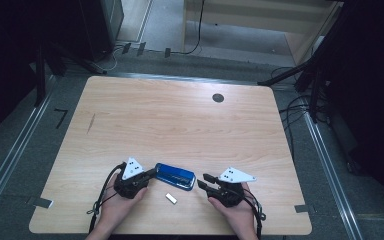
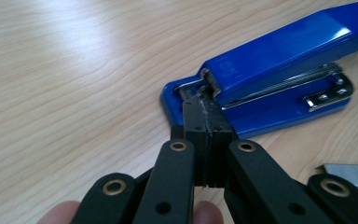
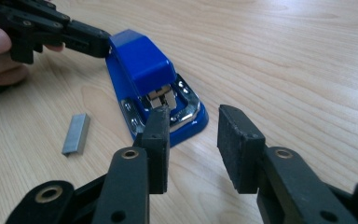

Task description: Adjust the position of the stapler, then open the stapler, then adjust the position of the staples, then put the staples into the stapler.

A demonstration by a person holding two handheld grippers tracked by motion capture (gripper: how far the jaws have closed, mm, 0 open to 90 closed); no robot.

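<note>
A blue stapler (image 1: 175, 176) lies near the table's front edge between my two grippers. My left gripper (image 1: 154, 171) is shut, pads pressed flat together, and its tips (image 2: 207, 100) touch the hinge end of the stapler (image 2: 279, 60); I see nothing between the pads. My right gripper (image 1: 204, 181) stands open just short of the stapler's mouth end (image 3: 142, 63), with a clear gap between its pads (image 3: 196, 114) and nothing in it. The left gripper (image 3: 100, 44) shows at the stapler's far end in the right gripper view. A small strip of staples (image 1: 171, 198) lies loose on the wood (image 3: 76, 134).
The wooden table (image 1: 180, 120) stretches away bare beyond the stapler, with a dark round hole (image 1: 218, 98) near its far edge. Both hands rest close to the table's front edge. Cables and dark stands surround the table on the floor.
</note>
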